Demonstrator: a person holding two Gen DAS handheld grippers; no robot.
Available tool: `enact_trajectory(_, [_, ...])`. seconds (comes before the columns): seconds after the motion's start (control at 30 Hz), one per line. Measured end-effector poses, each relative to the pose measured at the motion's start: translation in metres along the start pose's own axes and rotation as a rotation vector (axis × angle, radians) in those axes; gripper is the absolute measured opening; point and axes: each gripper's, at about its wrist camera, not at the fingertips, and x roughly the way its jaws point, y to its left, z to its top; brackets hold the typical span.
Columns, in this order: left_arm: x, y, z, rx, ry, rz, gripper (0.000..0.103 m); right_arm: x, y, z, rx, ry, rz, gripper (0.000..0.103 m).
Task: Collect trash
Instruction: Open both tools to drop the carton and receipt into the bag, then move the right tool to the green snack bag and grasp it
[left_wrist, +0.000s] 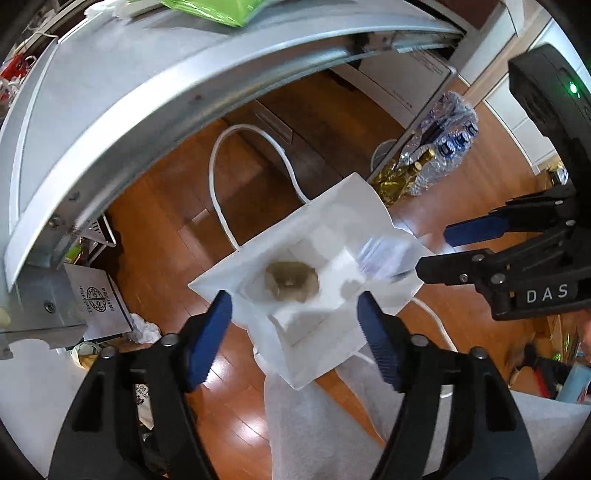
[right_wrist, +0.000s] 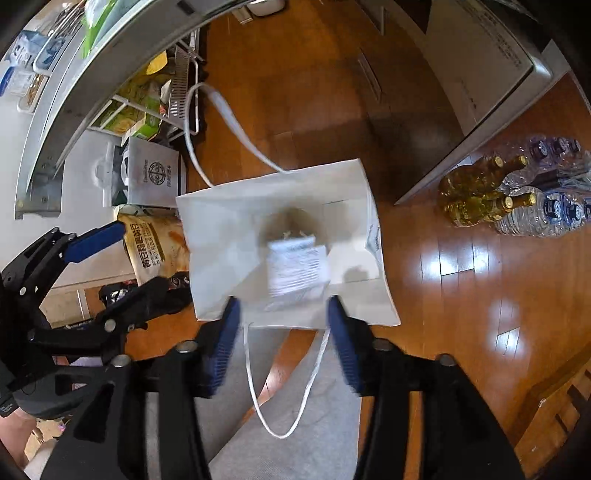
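A white paper bag (left_wrist: 332, 221) (right_wrist: 221, 229) with cord handles stands open on the wooden floor. A brownish lump (left_wrist: 291, 282) (right_wrist: 291, 219) lies at its bottom. My left gripper (left_wrist: 293, 299) (right_wrist: 142, 254) points down over the bag's mouth, open, with nothing between its blue pads. My right gripper (right_wrist: 284, 302) (left_wrist: 432, 251) hangs beside it, also open. Just past its tips a blurred white printed packet (right_wrist: 297, 266) (left_wrist: 384, 254) is over the bag's opening, clear of both pads.
A steel table edge (left_wrist: 110, 92) overhangs at the back left. A silver gift bag (right_wrist: 155, 177) and a snack pouch (right_wrist: 155, 243) sit left of the white bag. Glass bottles (right_wrist: 480, 195) and packed water bottles (right_wrist: 546, 210) stand at right. A person's grey trouser legs (left_wrist: 314, 424) are below.
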Motion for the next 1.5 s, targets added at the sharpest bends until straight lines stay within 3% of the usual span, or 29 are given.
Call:
enact_trajectory(0.2, [-0.012,0.004,-0.001,-0.019,-0.013,0.000,0.078,-0.017,-0.004,-0.005,-0.022,-0.032,-0.021,0.055])
enact_trajectory(0.57, [-0.049,0.017,-0.007,-0.053,-0.060,-0.004,0.081,-0.100,0.023,-0.019,-0.152,-0.237,-0.134,0.084])
enact_trajectory(0.67, [-0.071,0.025,-0.010,-0.077,-0.096,-0.017,0.081,-0.128,0.031,-0.017,-0.159,-0.313,-0.106,0.087])
enact_trajectory(0.8, [-0.102,0.033,-0.003,-0.094,-0.179,-0.008,0.084,-0.151,0.032,0.002,-0.043,-0.329,0.101,0.087])
enact_trajectory(0.97, [-0.134,0.047,0.017,-0.116,-0.300,0.055,0.085,-0.155,0.045,0.041,0.101,-0.345,0.202,0.087])
enact_trajectory(1.13, [-0.156,0.072,0.044,-0.139,-0.395,0.146,0.086,-0.140,0.057,0.075,0.203,-0.325,0.216,0.087])
enact_trajectory(1.37, [-0.179,0.113,0.065,-0.183,-0.483,0.166,0.086,-0.116,0.062,0.108,0.397,-0.310,0.221,0.087])
enact_trajectory(1.5, [-0.181,0.135,0.093,-0.181,-0.505,0.226,0.086,-0.105,0.065,0.123,0.475,-0.326,0.179,0.087])
